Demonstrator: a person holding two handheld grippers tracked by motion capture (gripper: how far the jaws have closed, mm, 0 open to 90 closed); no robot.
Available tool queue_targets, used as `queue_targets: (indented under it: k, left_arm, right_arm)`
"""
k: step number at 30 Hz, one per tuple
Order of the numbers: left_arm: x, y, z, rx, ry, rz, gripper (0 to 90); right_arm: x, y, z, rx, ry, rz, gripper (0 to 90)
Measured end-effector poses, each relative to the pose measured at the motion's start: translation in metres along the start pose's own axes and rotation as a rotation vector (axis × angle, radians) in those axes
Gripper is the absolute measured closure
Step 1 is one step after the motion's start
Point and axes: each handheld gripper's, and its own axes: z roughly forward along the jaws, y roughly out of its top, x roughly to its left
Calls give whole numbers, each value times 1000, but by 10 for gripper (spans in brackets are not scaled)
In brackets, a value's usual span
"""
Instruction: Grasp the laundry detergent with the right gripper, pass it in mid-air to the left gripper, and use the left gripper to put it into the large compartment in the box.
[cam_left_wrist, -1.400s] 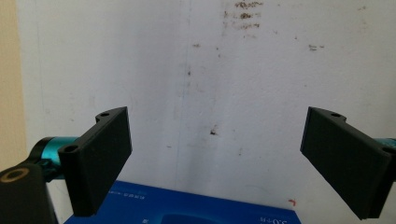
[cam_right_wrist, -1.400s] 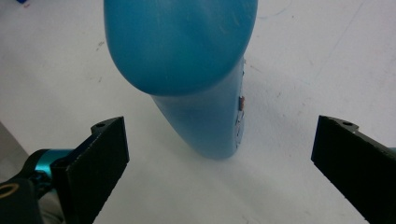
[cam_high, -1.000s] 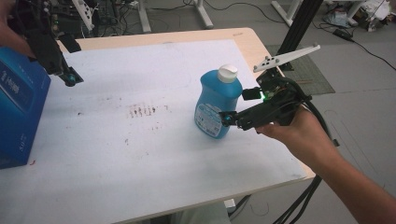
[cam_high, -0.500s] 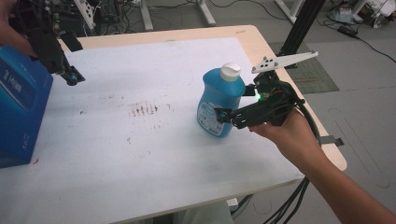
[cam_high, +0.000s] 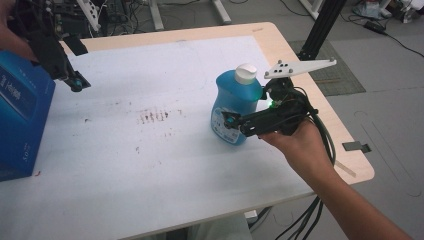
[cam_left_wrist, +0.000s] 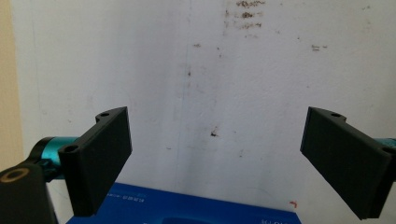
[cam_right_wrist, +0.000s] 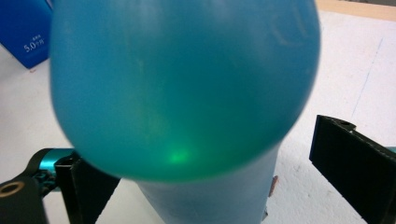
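1. My right gripper (cam_high: 235, 125) brackets the upright blue bottle (cam_high: 234, 107) mid-table, jaws spread, nothing gripped yet.
2. My left gripper (cam_high: 75, 84) hangs released above the blue box (cam_high: 20, 117); seizing likely remains.

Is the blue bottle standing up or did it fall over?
Standing up. The blue bottle sits base down on the table, its white cap on top, between the right gripper's open jaws.
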Motion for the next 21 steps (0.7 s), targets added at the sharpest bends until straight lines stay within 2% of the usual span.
queue_targets:
  k: [2,3,4,16,19,21]
  left_arm:
    - [0,1,0,2,-1,4,88]
    - [0,1,0,-1,-1,3,88]
    - [0,1,0,2,-2,6,88]
    - [1,2,2,4,-4,6,88]
    - [0,2,2,3,-3,5,88]
    - [0,2,2,3,-1,4,88]
  right_arm:
    - [0,-1,1,-8,-5,3,62]
    - [1,-1,0,-10,-3,5,88]
    - [0,-2,0,-17,9,5,155]
    - [1,-7,3,-38,-4,-4,162]
    - [1,-7,3,-49,8,-12,244]
    - [1,-7,3,-57,8,-6,255]
